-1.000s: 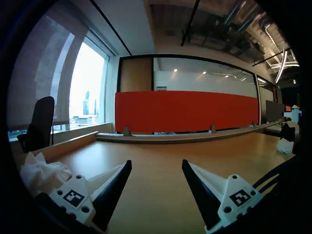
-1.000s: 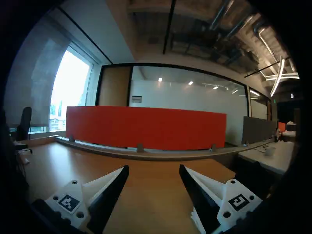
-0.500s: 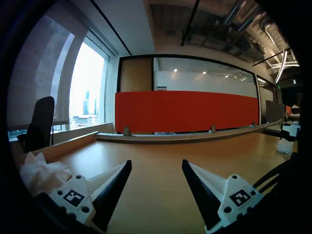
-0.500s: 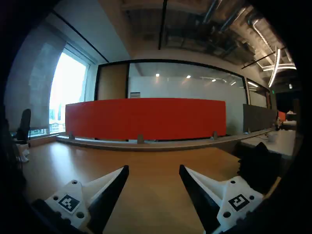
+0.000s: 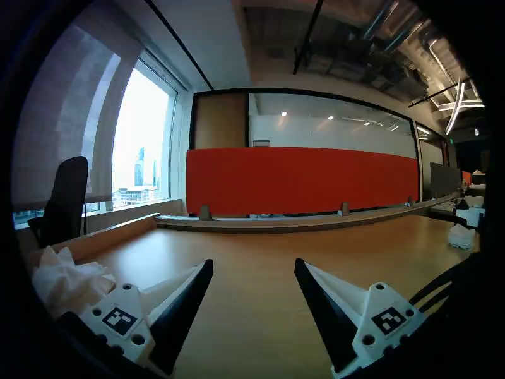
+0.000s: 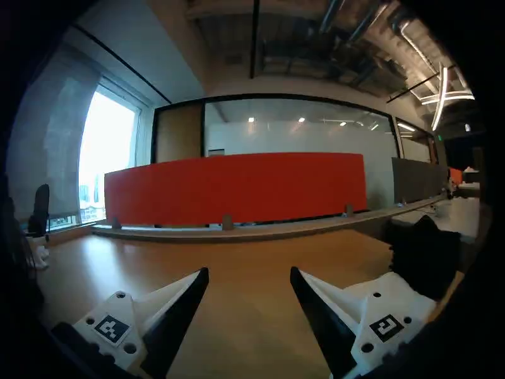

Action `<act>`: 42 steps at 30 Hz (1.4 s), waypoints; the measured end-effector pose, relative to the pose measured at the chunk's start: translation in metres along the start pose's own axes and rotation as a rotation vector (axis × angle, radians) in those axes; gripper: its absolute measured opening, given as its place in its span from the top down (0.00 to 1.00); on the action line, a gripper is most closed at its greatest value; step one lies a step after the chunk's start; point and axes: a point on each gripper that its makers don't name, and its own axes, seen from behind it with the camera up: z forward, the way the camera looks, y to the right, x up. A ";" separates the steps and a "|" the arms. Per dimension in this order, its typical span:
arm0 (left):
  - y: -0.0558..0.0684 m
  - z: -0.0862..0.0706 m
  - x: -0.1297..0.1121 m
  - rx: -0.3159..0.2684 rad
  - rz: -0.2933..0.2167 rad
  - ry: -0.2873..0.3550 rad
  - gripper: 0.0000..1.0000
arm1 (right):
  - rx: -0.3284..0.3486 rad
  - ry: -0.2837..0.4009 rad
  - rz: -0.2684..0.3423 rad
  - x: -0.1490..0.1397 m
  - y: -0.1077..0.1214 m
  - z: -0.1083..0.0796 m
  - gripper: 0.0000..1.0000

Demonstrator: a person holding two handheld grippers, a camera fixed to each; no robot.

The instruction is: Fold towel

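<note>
A crumpled white towel [image 5: 66,284] lies on the wooden table [image 5: 252,246], just left of my left gripper's left finger. My left gripper [image 5: 252,261] is open above bare wood with nothing between its fingers. In the right gripper view, a dark crumpled cloth [image 6: 424,256] sits at the table's right edge, just beyond the right finger. My right gripper [image 6: 249,270] is open and empty over the table [image 6: 246,252]. A small white bundle [image 5: 462,237] lies far right in the left gripper view.
A long red divider [image 5: 303,180] runs along the back of the table. A black office chair [image 5: 63,202] stands by the window at the left. More desks [image 6: 461,211] lie to the right. Bare wood stretches ahead of both grippers.
The right gripper has tipped down and turned, bringing the dark cloth into view at its right. The left gripper has stayed still.
</note>
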 end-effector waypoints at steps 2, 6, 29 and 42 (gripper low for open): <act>0.000 0.000 0.000 0.000 0.000 0.000 0.04 | 0.000 0.005 -0.001 0.001 0.000 0.000 0.01; 0.000 0.000 0.000 0.000 0.000 0.000 0.04 | 0.009 0.008 -0.017 0.001 -0.004 -0.001 0.00; 0.000 -0.001 0.000 0.000 0.000 0.000 0.04 | 0.017 0.008 -0.061 -0.001 -0.014 -0.005 0.00; 0.000 0.000 0.000 0.000 0.000 0.000 0.04 | 0.019 0.006 -0.060 -0.003 -0.013 -0.005 0.00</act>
